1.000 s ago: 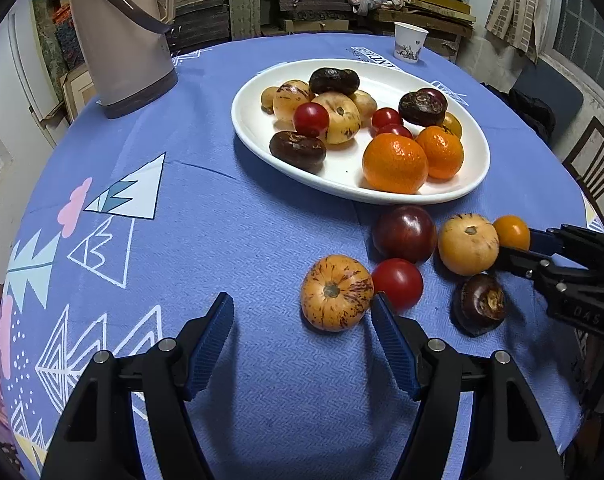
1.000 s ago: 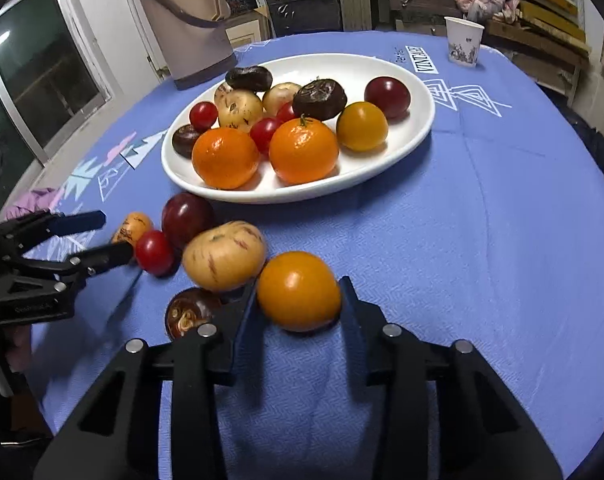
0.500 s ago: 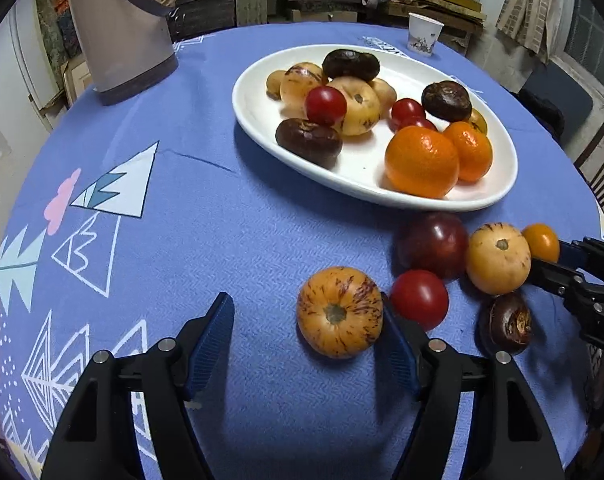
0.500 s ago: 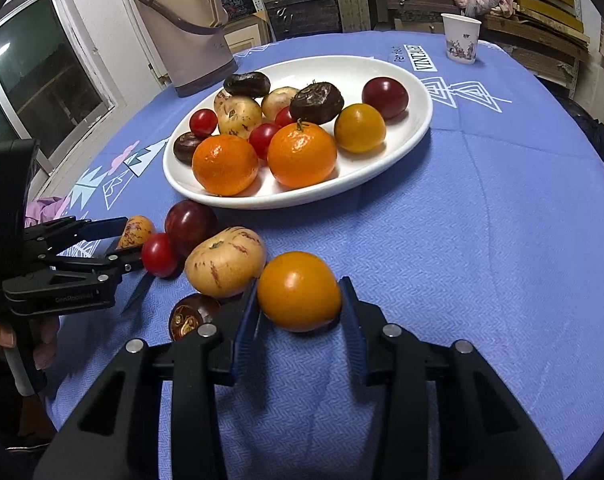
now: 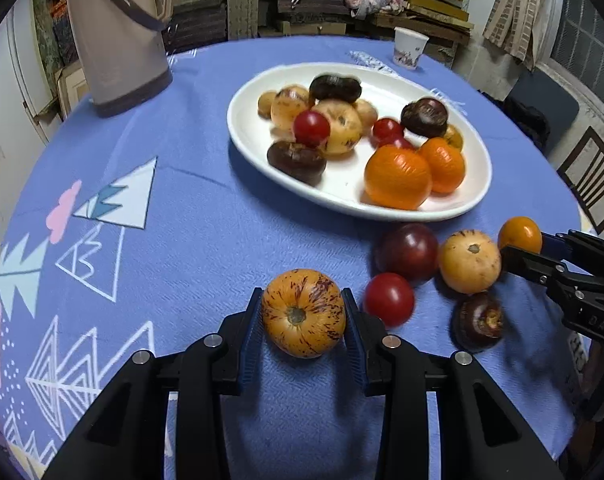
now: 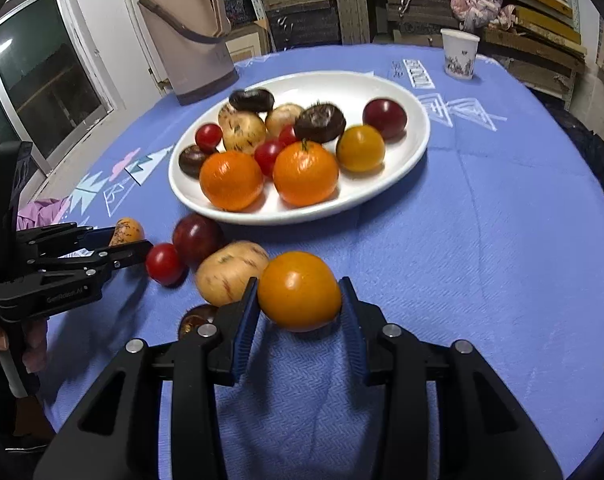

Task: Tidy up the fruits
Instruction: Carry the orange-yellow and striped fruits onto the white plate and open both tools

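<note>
A round table under a blue tablecloth (image 5: 206,220) printed with white triangles and pink shapes is filling both views, with cluttered wooden shelving running behind it, a beige thermos jug (image 5: 114,36) standing at the far left of the cloth and a paper cup (image 5: 409,53) sitting at the far edge. A white oval plate (image 5: 342,196) is lying in the middle, and it is carrying two oranges, red cherry tomatoes, dark brown fruits, speckled yellow fruits and, in the right wrist view, a yellow-orange fruit (image 6: 360,148) and a dark red one. You are holding your left gripper (image 5: 302,314) on a streaked orange fruit (image 5: 303,312) that is resting on the cloth in front of the plate; its jaws have just been closing, and both blue pads are now pressing on the fruit's sides. Just to its right a red tomato (image 5: 388,298), a dark red plum-like fruit (image 5: 407,251), a speckled yellow fruit (image 5: 469,261) and a dark brown fruit (image 5: 478,320) are lying close together on the cloth. You are keeping your right gripper (image 6: 300,300) clamped narrowly on a smooth orange-yellow fruit (image 6: 299,290), its pads touching both sides; the fruit is sitting just beside the speckled yellow one, near the plate's front rim. Whether it is lifted off the cloth I cannot tell.
</note>
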Demonstrator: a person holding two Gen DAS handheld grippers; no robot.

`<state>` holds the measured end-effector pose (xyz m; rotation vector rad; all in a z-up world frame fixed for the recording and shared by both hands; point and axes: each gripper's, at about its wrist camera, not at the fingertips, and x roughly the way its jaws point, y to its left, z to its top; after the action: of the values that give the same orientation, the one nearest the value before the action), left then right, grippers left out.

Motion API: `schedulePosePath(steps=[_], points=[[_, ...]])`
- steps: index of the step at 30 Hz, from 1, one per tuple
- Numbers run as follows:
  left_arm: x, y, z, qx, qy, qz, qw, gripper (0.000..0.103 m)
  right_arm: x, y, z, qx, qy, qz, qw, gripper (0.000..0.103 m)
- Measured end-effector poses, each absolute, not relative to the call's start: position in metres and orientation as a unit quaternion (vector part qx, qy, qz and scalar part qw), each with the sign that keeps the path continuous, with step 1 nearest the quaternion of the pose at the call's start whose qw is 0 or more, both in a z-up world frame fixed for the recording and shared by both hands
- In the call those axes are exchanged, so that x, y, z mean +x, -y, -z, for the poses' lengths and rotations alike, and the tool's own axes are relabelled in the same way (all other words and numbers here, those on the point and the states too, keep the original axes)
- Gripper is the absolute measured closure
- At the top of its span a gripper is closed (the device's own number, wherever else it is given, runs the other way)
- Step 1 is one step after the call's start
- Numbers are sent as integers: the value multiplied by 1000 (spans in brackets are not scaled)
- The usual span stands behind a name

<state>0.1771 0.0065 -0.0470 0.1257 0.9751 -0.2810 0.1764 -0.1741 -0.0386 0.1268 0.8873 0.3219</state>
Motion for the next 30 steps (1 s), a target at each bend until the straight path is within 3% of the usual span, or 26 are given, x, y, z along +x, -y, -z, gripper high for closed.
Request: schedulePosePath(steps=[10,19,30], points=[[173,3,10,66,-434,147,886,65,175,176,3,50,-396,-159,903,64],[216,17,-12,41,-435,158,885,65,212,177,-30,43,-374,-162,912,64],[288,34,-1,16,-459,145,876,65,285,148,-13,26,-400,-185,897,64]])
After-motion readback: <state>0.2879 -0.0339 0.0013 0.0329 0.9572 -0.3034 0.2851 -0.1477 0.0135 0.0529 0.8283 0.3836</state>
